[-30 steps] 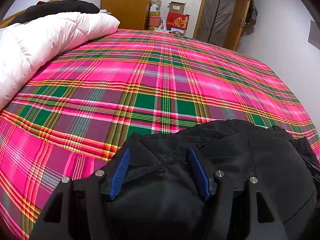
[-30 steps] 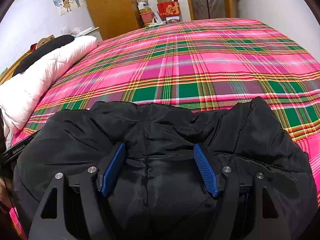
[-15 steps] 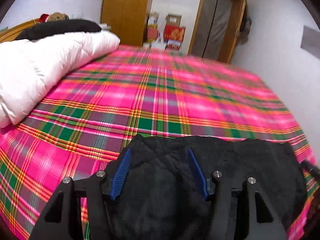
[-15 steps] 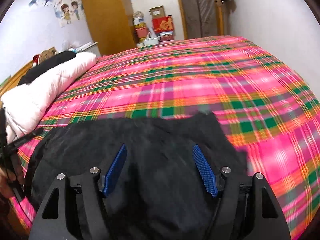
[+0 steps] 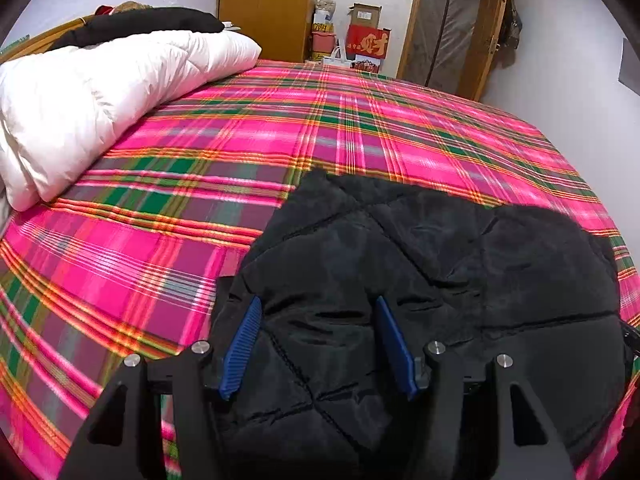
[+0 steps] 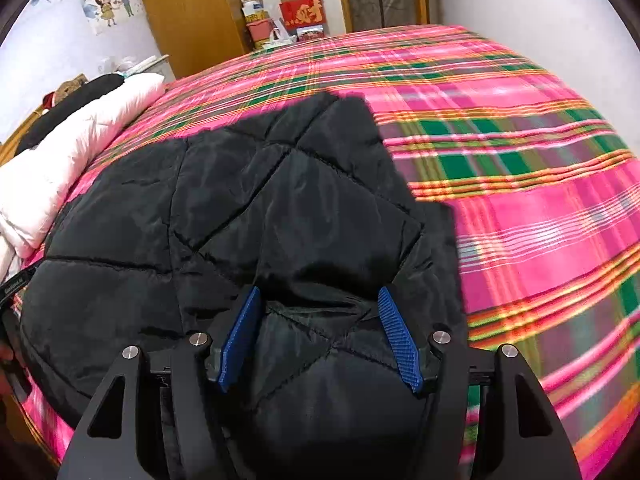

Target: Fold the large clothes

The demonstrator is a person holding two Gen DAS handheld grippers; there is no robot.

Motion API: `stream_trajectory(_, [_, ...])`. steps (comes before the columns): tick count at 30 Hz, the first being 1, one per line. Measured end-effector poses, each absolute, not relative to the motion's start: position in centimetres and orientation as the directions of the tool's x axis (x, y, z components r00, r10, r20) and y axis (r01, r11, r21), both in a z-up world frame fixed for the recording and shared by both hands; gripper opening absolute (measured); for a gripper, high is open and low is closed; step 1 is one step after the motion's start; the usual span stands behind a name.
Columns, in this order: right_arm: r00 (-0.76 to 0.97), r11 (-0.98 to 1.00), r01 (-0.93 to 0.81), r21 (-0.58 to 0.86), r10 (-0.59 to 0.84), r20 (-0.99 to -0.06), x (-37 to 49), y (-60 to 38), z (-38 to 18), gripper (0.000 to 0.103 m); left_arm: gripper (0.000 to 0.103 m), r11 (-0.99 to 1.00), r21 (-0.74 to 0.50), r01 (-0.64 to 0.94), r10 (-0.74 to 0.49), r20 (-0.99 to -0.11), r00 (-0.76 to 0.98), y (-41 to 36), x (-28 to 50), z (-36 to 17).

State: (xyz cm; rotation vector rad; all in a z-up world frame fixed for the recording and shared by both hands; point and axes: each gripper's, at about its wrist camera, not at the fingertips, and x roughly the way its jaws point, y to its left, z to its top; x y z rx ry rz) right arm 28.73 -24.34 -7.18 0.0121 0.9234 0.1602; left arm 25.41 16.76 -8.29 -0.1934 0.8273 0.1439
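Note:
A black quilted jacket [image 5: 420, 280] lies spread on the pink plaid bedcover [image 5: 200, 140], near its front edge. My left gripper [image 5: 316, 304] hangs open just above the jacket's left part, with flat fabric under and between its blue pads. In the right wrist view the same jacket [image 6: 260, 200] fills the left and middle. My right gripper [image 6: 319, 292] is over the jacket's right end and its jaws are closing. A soft bulge of fabric sits between them, and I see no pinch on it.
A white duvet [image 5: 80, 100] with a dark pillow behind it is heaped along the bed's left side. Beyond the bed stand a wooden wardrobe [image 5: 264, 4], stacked boxes [image 5: 366, 36] and a door [image 5: 452, 28]. Bare plaid bedcover [image 6: 520, 160] stretches to the right of the jacket.
Both grippers have drawn back and risen. The jacket, bunched before, now lies flatter with its diamond quilting showing and reaches farther across the bed. The right jaws stand slightly narrower.

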Motion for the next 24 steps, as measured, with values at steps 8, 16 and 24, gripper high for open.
stream_trajectory(8, [0.604,0.989,-0.122,0.088,0.144,-0.784,22.4,-26.6,-5.5,0.061,0.059,0.978,-0.104,-0.182,0.056,-0.708,0.704,17.1,18.7,-6.6])
stream_trajectory(16, [0.523,0.994,-0.091,0.062,0.100,-0.846,23.1,-26.8,-7.9,0.055,0.059,0.964,-0.103,-0.243,0.072,-0.785,0.615,17.1,18.5,-9.5])
stream_trajectory(24, [0.563,0.992,-0.104,0.071,0.118,-0.818,20.3,-26.2,-4.8,0.055,0.059,0.972,-0.078,-0.221,0.085,-0.760,0.644,15.5,16.0,-6.7])
